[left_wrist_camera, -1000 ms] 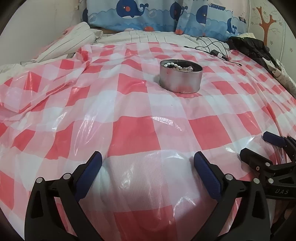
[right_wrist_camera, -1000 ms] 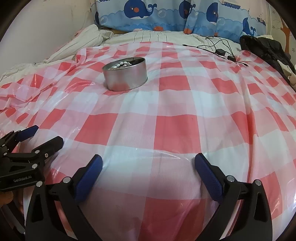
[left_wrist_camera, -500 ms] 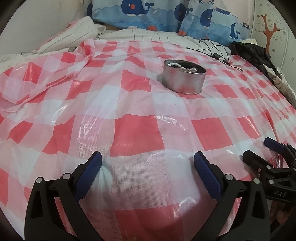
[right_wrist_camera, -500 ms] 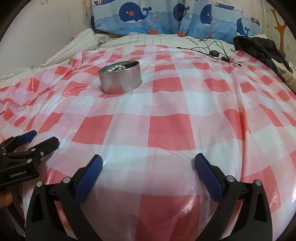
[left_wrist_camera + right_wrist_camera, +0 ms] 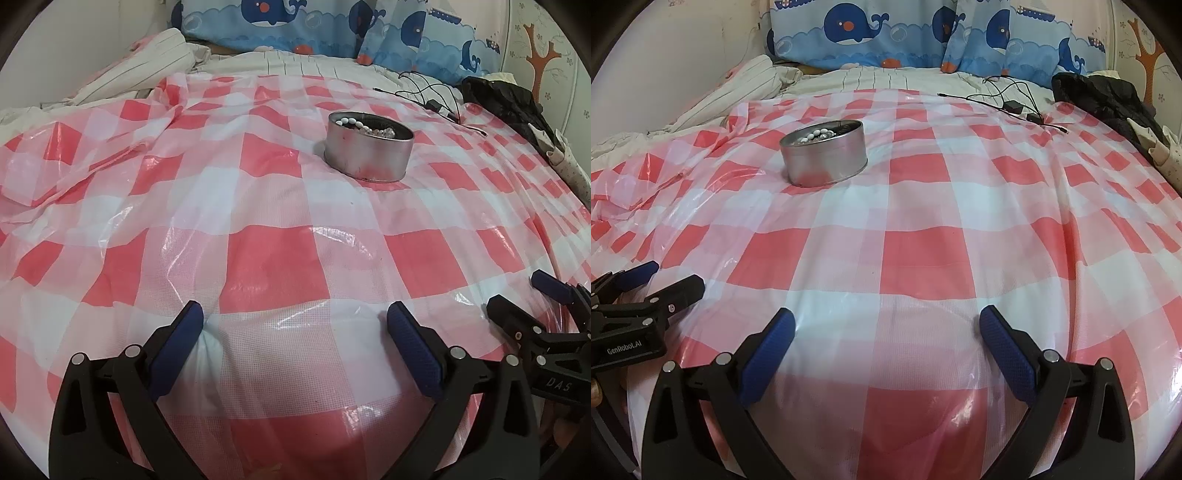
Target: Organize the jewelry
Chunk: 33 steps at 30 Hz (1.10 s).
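Both grippers, left [image 5: 295, 321] & right [image 5: 886, 325], wide open w/ nothing held, have dropped slightly lower over the bed since 1 s ago; beaded jewelry [image 5: 364, 125] sits inside tin [image 5: 369, 157] well ahead, so nothing loose is visible.

A glossy plastic sheet [image 5: 273, 258] in red-and-white checks covers the bed. The round tin [image 5: 369, 151] is plain silver-grey, tinged pink low on its wall, and the beads [image 5: 351, 121] inside are white and pearly. The pillows [image 5: 886, 33] are light blue with dark blue whales, white bubbles and small red fish. The bedding [image 5: 886, 79] is cream with thin dark stripes. Each gripper, left [image 5: 295, 325] and right [image 5: 886, 326], is black with 2 blue pads. The cable [image 5: 1008, 98] and crumpled garment [image 5: 1108, 96] are black.
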Motion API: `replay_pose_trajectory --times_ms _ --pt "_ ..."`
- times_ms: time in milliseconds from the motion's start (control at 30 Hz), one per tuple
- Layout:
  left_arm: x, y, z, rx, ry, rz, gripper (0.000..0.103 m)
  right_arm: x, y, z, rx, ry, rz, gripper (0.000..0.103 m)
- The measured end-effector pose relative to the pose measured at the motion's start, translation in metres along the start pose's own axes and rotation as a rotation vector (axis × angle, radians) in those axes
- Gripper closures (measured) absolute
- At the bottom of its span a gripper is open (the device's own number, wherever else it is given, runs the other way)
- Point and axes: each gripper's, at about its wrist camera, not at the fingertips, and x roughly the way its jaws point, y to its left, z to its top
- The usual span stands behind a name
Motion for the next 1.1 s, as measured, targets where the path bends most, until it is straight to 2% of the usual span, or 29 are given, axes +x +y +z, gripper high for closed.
replay_pose_trajectory --times_ms 1100 --pt "0.0022 -0.0006 -0.0003 0.002 -0.003 0.003 0.007 0.0023 -0.0011 0.0011 0.0 0.005 0.0 0.007"
